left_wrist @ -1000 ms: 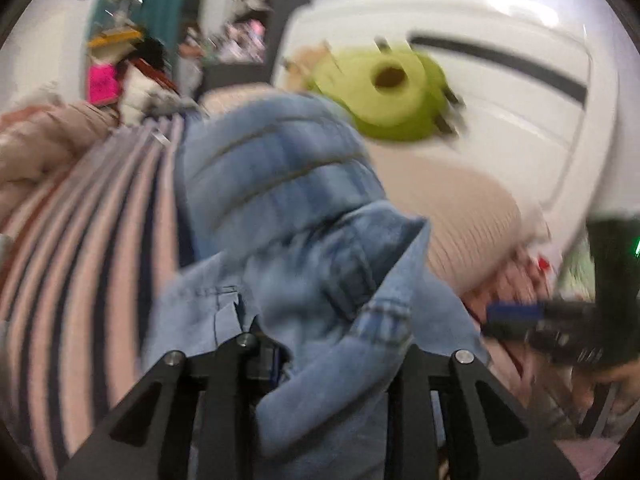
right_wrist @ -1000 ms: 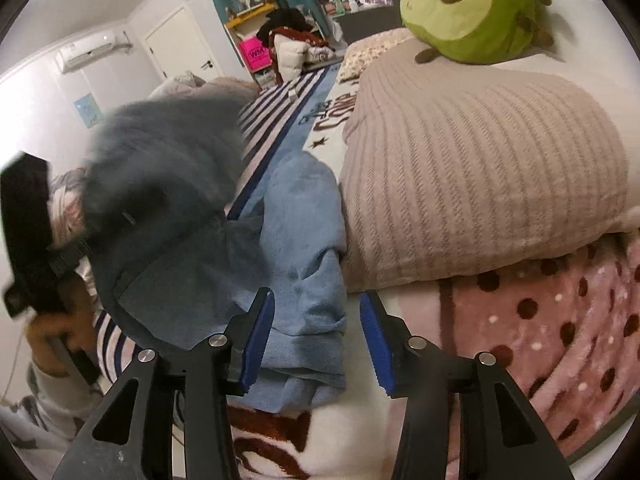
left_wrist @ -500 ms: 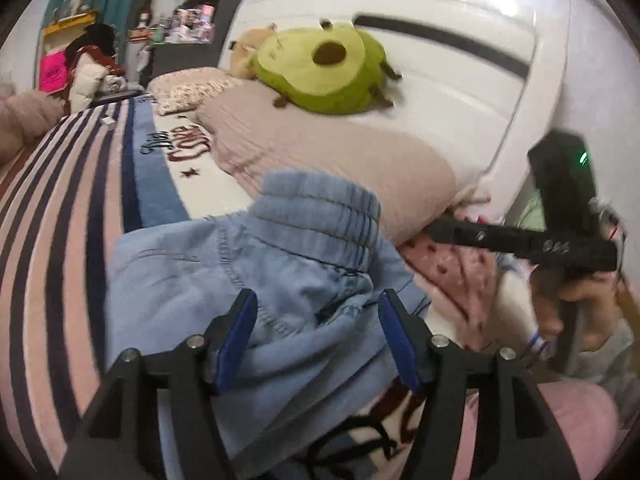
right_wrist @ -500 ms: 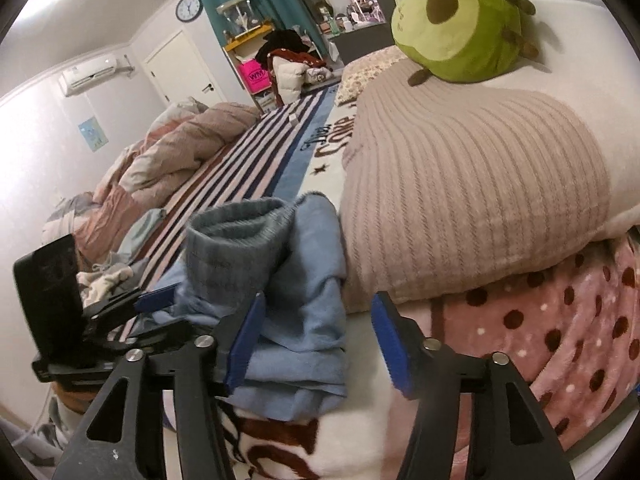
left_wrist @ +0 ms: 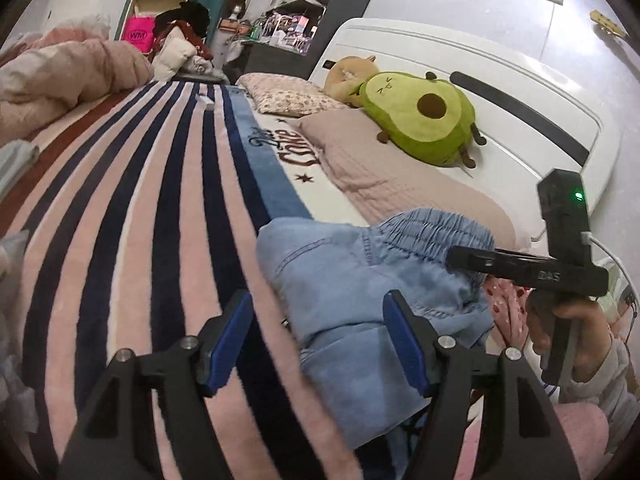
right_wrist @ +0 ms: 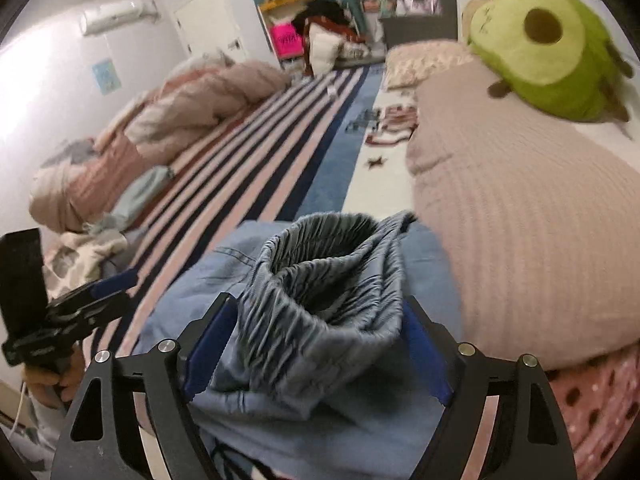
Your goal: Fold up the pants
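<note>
Right gripper [right_wrist: 320, 348] straddles the pants' [right_wrist: 304, 360] elastic waistband, jaws wide, nothing pinched; left gripper [left_wrist: 320, 340] gapes empty beside them. Soft, floppy denim: grab the gathered waistband.

My fingers [left_wrist: 404, 344] are matt black plastic with blue rubbery pads and small shiny metal screws. The pants [right_wrist: 320, 320] are soft, matt light-blue denim cloth, finely gathered at the waistband. The striped blanket [left_wrist: 140, 220] looks fuzzy, the beige pillow [right_wrist: 540, 248] ribbed cloth.

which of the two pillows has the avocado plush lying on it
The plain ribbed beige pillow, nearest the jeans. The avocado plush rests on its far end; the floral pillow beyond carries no avocado.
</note>
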The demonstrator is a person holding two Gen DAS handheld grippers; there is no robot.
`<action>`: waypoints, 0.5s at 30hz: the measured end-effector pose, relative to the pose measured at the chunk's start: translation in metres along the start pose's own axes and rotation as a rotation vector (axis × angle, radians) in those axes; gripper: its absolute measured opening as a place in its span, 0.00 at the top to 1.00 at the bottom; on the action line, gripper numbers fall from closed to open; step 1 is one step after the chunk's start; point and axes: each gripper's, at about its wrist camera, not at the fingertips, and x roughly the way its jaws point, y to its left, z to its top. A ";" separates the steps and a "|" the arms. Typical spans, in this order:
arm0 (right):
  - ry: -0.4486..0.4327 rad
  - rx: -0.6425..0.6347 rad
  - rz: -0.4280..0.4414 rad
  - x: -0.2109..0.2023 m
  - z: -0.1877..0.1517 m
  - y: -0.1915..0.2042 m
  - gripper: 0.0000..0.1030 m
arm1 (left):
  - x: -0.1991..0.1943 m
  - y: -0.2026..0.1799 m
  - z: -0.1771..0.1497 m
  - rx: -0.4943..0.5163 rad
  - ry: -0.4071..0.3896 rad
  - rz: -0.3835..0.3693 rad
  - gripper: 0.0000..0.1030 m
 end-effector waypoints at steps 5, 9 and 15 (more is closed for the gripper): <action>0.023 -0.046 -0.052 0.014 -0.007 0.001 0.66 | 0.011 0.003 -0.006 -0.018 0.022 -0.034 0.38; -0.005 0.017 -0.040 -0.004 -0.015 -0.015 0.73 | 0.017 -0.003 -0.008 -0.006 0.035 -0.067 0.38; 0.030 0.052 -0.050 -0.015 -0.039 -0.031 0.72 | 0.032 -0.015 -0.015 0.031 0.109 -0.086 0.36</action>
